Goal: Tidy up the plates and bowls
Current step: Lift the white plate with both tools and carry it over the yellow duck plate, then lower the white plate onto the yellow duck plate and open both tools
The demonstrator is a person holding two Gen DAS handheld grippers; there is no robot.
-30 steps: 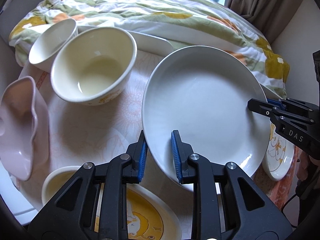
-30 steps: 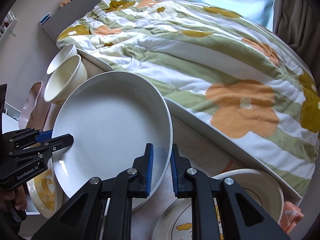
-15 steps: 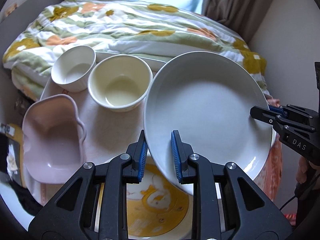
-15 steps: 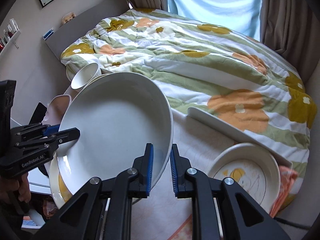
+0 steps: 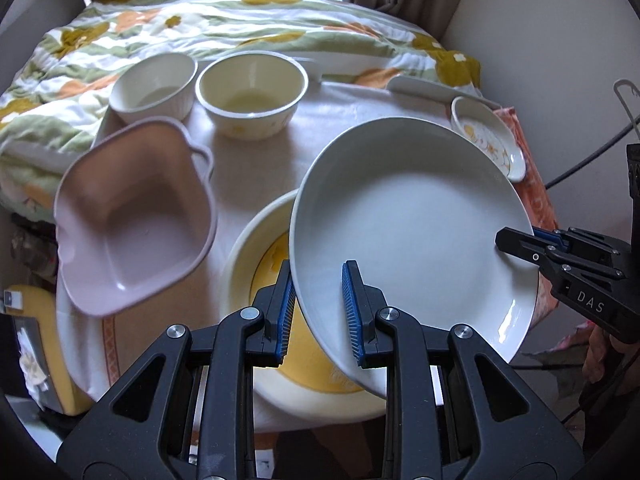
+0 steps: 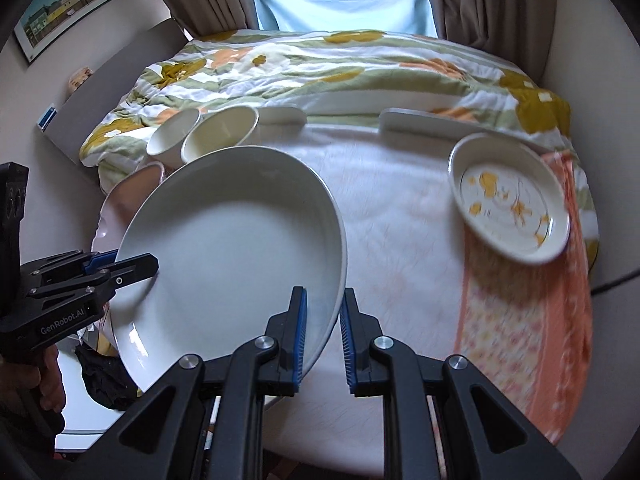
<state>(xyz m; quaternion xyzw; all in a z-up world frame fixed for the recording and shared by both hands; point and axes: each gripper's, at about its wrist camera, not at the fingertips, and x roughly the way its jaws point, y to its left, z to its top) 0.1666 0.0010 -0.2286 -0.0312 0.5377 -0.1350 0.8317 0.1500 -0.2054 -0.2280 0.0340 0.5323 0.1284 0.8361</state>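
Observation:
A large white plate (image 5: 412, 220) is held in the air, tilted, by both grippers. My left gripper (image 5: 320, 304) is shut on its near rim. My right gripper (image 6: 323, 316) is shut on the opposite rim and shows at the right of the left wrist view (image 5: 520, 242). The plate also shows in the right wrist view (image 6: 232, 240). Under it lies a yellow-patterned plate (image 5: 256, 248). A pink square dish (image 5: 132, 216), a white bowl (image 5: 152, 84) and a cream bowl (image 5: 252, 88) stand on the table.
A small patterned plate (image 6: 508, 200) sits at the table's right side on an orange-edged cloth (image 6: 520, 320). A flowered quilt (image 6: 340, 64) on a bed lies beyond the table's far edge. White flat pieces (image 6: 424, 122) lie along that edge.
Both grippers have lifted the white plate up and back toward me. The bowls and pink dish now look farther away, and the yellow plate is uncovered beneath.

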